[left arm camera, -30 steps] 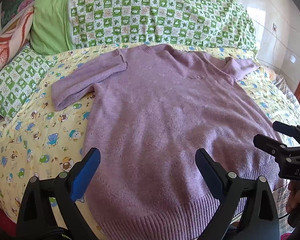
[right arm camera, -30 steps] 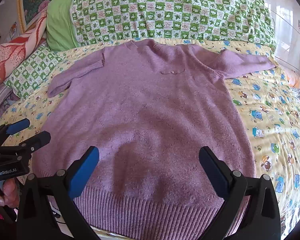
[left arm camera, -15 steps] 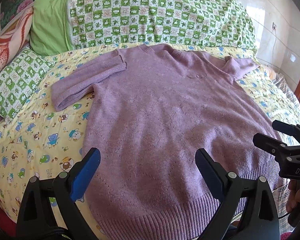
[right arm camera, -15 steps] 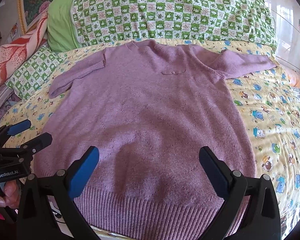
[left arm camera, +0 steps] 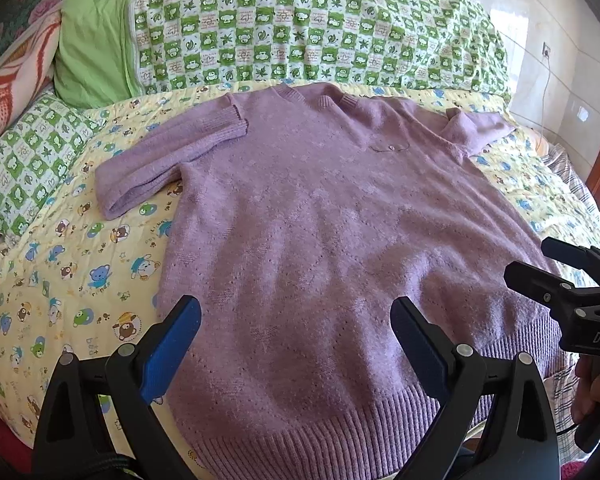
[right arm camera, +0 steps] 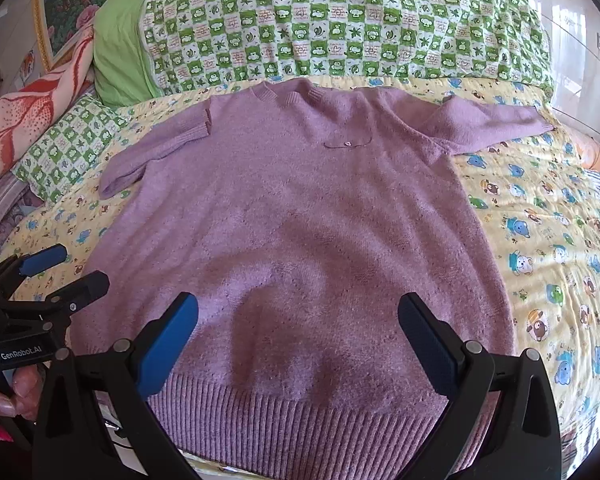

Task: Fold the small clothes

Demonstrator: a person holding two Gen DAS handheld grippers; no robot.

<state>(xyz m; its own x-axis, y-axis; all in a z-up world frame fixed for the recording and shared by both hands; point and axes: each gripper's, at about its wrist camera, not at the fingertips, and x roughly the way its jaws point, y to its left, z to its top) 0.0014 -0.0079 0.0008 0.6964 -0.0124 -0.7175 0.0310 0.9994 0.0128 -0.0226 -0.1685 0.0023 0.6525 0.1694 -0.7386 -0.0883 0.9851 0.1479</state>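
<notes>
A purple knit sweater (left arm camera: 320, 220) lies flat, front up, on the bed, collar far and ribbed hem near; it also fills the right wrist view (right arm camera: 300, 220). Its left sleeve (left arm camera: 168, 156) is folded back on itself; the right sleeve (right arm camera: 488, 124) stretches out to the right. My left gripper (left arm camera: 296, 328) is open and empty, hovering over the hem's left half. My right gripper (right arm camera: 298, 324) is open and empty over the hem's middle. Each gripper shows in the other's view: the right one (left arm camera: 556, 268), the left one (right arm camera: 60, 272).
A yellow cartoon-print bedsheet (right arm camera: 548, 220) covers the bed. A green checked quilt (right arm camera: 340, 20) is piled at the head, with a green checked pillow (left arm camera: 24, 160) and a red-patterned blanket (right arm camera: 32, 108) at the left. A wall with a socket and cord is at the right.
Both grippers have held nearly still over the hem, with only a slight drift of view. The sweater has not moved.
</notes>
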